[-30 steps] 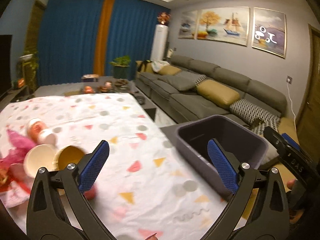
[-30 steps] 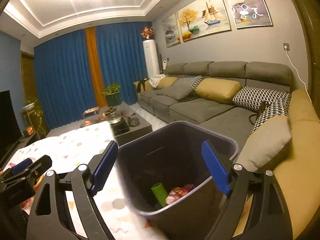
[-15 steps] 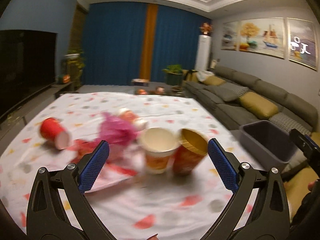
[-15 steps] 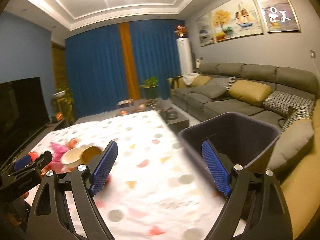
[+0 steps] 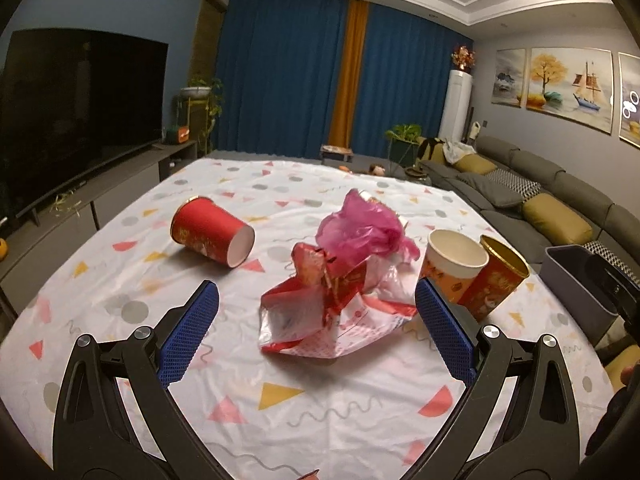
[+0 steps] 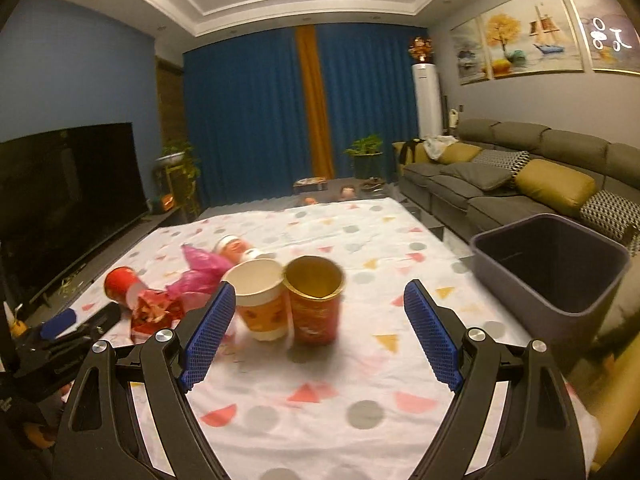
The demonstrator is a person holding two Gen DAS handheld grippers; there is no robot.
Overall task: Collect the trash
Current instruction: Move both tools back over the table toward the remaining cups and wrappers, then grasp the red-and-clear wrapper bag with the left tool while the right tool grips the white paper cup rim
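Trash lies on a table with a patterned white cloth [image 5: 320, 408]. In the left wrist view a crumpled red-and-white wrapper [image 5: 332, 312] with a pink plastic bag [image 5: 360, 228] on it sits just ahead of my open left gripper [image 5: 316, 320]. A red paper cup [image 5: 212, 232] lies on its side at the left. A white-rimmed cup [image 5: 454, 264] and a gold-lined red cup [image 5: 498, 284] stand at the right. In the right wrist view both cups [image 6: 260, 300] [image 6: 316, 300] stand just beyond my open, empty right gripper [image 6: 316, 328]. The dark bin [image 6: 552, 268] is at the right.
A grey sofa [image 6: 520, 176] with yellow cushions runs along the right wall behind the bin. A dark TV [image 5: 80, 108] on a low cabinet stands left of the table. A small can [image 6: 234, 248] lies farther back on the cloth. Blue curtains close the far wall.
Both grippers have swung left, away from the bin and toward the trash on the cloth. The wrapper pile now fills the left view's centre and the two cups the right view's.
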